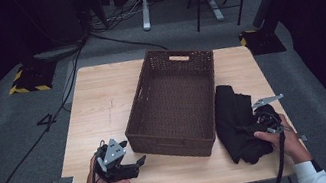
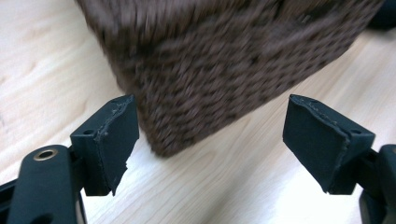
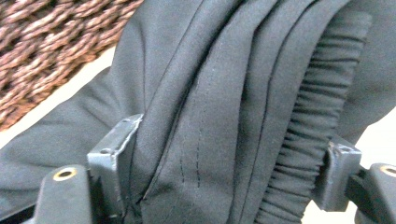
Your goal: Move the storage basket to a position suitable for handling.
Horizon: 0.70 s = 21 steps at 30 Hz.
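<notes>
A dim room with grey carpet [image 1: 1, 135], trailing floor cables [image 1: 25, 156] and a white desk frame [image 1: 144, 3].

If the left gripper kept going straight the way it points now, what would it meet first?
Probably the near corner of the brown woven basket, which sits straight ahead between the open jaws of the left gripper; the remaining gap is hard to judge.

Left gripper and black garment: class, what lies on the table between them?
The brown wicker basket lies between the left gripper and the black garment, as the high view shows; its near corner faces the left gripper's open fingers.
</notes>
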Available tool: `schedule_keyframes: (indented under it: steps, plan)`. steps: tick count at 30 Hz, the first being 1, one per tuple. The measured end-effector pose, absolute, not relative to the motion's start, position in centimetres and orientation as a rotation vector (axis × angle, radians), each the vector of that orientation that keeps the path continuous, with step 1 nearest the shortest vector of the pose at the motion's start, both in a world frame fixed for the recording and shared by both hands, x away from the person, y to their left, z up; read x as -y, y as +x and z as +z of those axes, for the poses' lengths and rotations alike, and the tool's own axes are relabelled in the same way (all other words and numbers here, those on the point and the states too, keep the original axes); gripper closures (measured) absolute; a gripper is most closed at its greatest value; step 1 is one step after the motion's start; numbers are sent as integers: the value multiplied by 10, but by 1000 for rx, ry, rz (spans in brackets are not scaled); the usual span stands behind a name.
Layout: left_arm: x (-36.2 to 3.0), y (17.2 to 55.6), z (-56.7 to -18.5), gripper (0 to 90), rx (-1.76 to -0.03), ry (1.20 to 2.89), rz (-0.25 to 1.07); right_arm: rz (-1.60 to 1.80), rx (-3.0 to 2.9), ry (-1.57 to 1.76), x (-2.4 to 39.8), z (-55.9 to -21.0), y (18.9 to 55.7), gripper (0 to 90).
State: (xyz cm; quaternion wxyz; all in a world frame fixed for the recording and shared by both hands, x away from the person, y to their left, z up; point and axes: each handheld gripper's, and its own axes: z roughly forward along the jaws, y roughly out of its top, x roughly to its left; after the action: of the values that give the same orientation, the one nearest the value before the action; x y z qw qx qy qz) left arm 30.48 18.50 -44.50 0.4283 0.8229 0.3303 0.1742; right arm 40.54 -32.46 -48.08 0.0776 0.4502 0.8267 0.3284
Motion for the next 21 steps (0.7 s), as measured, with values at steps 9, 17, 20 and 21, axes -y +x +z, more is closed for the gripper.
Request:
schedule_keyframes:
  steps: [9, 17, 20, 21]
  plan:
    - [-144, 307, -416, 189, -621, 2012, 431, 991, -2495, 1354, 331, -483, 415, 148]
    - [-96, 325, -418, 190, -509, 2089, 415, 982, -2496, 1351, 330, -483, 413, 187]
    - [-85, 338, -426, 224, -541, 2123, 399, 985, -2514, 1333, 329, -481, 413, 245]
    - [-85, 338, -426, 249, -541, 2123, 399, 985, -2514, 1333, 329, -481, 413, 245]
